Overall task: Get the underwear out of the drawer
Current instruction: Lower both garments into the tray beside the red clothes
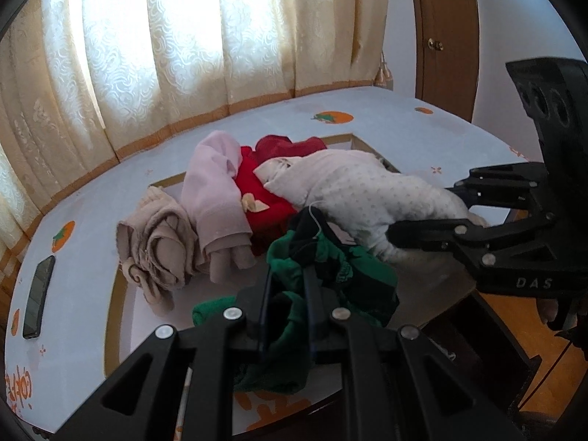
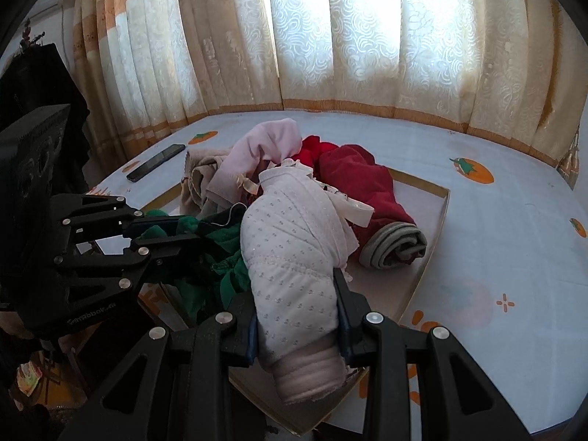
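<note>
A shallow open drawer (image 1: pixel 117 316) (image 2: pixel 437 220) sits on the table with a heap of clothes in it. My left gripper (image 1: pixel 290 257) (image 2: pixel 191 228) is shut on a green and black garment (image 1: pixel 345 275) (image 2: pixel 228 235) at the drawer's near side. My right gripper (image 2: pixel 297 294) (image 1: pixel 419 217) is shut on a white dotted garment (image 2: pixel 290 253) (image 1: pixel 367 191) that lies across the heap. Behind them lie a pink garment (image 1: pixel 213 191) (image 2: pixel 264 143), a red one (image 1: pixel 261 191), a dark red roll (image 2: pixel 360 187) and a beige one (image 1: pixel 158 246).
The table has a pale blue cloth (image 1: pixel 404 128) (image 2: pixel 514 250) with orange fruit prints. A black phone (image 1: pixel 38 297) (image 2: pixel 156 163) lies on it left of the drawer. Curtains (image 2: pixel 367 36) hang close behind. A wooden door (image 1: pixel 444 36) stands at the right.
</note>
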A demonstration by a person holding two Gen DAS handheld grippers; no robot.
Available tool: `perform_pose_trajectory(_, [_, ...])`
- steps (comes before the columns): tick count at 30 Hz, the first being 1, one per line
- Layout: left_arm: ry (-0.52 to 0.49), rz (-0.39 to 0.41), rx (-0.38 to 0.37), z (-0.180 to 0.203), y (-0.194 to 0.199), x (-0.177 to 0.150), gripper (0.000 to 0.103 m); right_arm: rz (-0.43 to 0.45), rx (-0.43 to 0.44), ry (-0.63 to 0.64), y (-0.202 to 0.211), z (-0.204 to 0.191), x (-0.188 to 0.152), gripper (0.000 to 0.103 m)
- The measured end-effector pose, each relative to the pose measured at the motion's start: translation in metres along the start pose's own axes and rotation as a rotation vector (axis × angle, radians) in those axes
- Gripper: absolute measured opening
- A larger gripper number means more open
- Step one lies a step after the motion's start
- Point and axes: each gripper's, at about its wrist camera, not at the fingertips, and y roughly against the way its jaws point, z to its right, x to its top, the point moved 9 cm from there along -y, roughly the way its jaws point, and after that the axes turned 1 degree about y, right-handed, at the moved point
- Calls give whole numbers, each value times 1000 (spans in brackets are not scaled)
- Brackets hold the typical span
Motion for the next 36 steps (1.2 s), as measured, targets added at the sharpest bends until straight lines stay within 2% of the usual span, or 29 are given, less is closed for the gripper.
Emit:
perform_pose_trajectory(15, [51, -134, -85, -8, -25, -4, 13, -120, -6, 67, -10, -6, -7, 36])
perform_pose_trajectory(22, [33, -156, -91, -1, -28, -6, 14, -151, -29, 72, -14, -6, -7, 37])
perform_pose_trajectory(28, [-25, -141, -67, 7, -20, -13, 15, -162, -16, 76, -11, -7, -14, 37])
perform_pose_trajectory(36, [-50, -137, -35, 10, -23, -12, 19, -162, -20, 79, -13, -7, -15, 38])
